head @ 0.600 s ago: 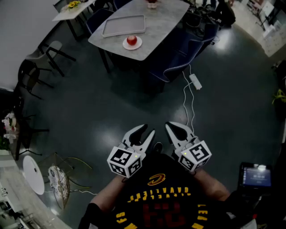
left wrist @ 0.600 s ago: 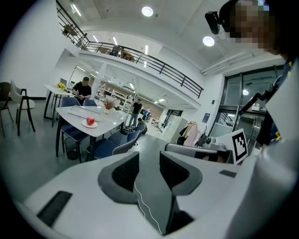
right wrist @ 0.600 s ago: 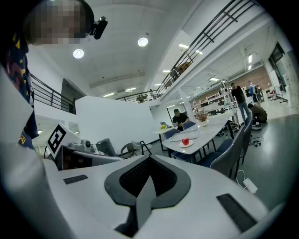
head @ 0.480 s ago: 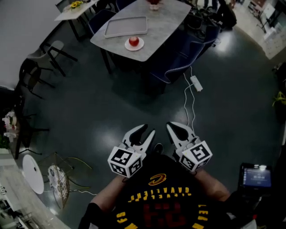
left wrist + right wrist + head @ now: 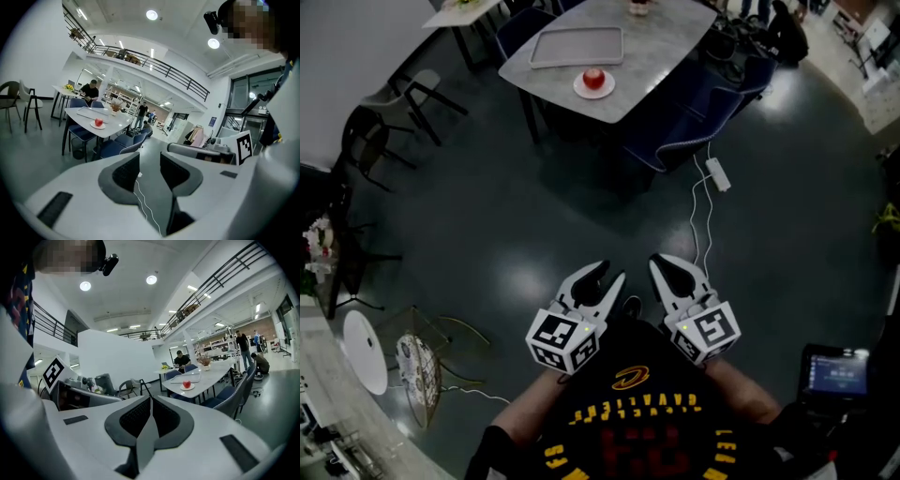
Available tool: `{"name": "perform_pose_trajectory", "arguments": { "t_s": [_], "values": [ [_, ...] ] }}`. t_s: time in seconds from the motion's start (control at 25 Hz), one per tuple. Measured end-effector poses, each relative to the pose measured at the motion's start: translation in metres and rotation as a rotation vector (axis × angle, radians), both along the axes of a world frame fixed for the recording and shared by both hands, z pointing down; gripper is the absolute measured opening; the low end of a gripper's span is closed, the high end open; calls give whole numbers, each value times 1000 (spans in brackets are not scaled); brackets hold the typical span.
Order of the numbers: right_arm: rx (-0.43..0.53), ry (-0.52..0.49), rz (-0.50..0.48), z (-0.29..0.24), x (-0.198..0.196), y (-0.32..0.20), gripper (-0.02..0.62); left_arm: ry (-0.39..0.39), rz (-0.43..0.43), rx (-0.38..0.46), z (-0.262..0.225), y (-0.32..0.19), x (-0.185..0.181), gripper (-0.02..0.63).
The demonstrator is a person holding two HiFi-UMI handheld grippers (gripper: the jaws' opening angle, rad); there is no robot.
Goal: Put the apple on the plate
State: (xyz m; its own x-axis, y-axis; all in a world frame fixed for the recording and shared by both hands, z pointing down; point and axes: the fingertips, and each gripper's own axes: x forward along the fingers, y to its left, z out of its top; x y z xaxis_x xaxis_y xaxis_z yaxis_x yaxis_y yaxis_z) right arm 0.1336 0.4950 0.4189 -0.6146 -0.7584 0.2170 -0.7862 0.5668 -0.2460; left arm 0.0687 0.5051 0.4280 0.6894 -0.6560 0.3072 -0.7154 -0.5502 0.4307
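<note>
The left claw stood spread with nothing between its jaws and the right claw was pressed together empty, both side by side above the dark floor, well apart from the far table, where the apple sat on the plate.

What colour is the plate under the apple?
White; the plate shows best in the head view.

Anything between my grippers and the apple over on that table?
Nothing visible: bare floor leads to the table, where the apple already sits on the plate near the edge. Blue chairs and a power strip lie right of that line.
</note>
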Motion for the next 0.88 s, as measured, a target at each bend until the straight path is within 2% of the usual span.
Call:
{"name": "perform_pose_trajectory", "arguments": {
  "t_s": [0.32,0.64,0.88],
  "values": [
    [-29,11,-14,13,-27,-45,8,31,-22,-49,17,-46,-25,140],
    [-21,56,-6,7,-61,-121,8,57,-12,-37,8,-127,-60,140],
    [-32,74,16,2,-78,-156,8,92,16,-40,5,-163,-73,140]
  ]
}}
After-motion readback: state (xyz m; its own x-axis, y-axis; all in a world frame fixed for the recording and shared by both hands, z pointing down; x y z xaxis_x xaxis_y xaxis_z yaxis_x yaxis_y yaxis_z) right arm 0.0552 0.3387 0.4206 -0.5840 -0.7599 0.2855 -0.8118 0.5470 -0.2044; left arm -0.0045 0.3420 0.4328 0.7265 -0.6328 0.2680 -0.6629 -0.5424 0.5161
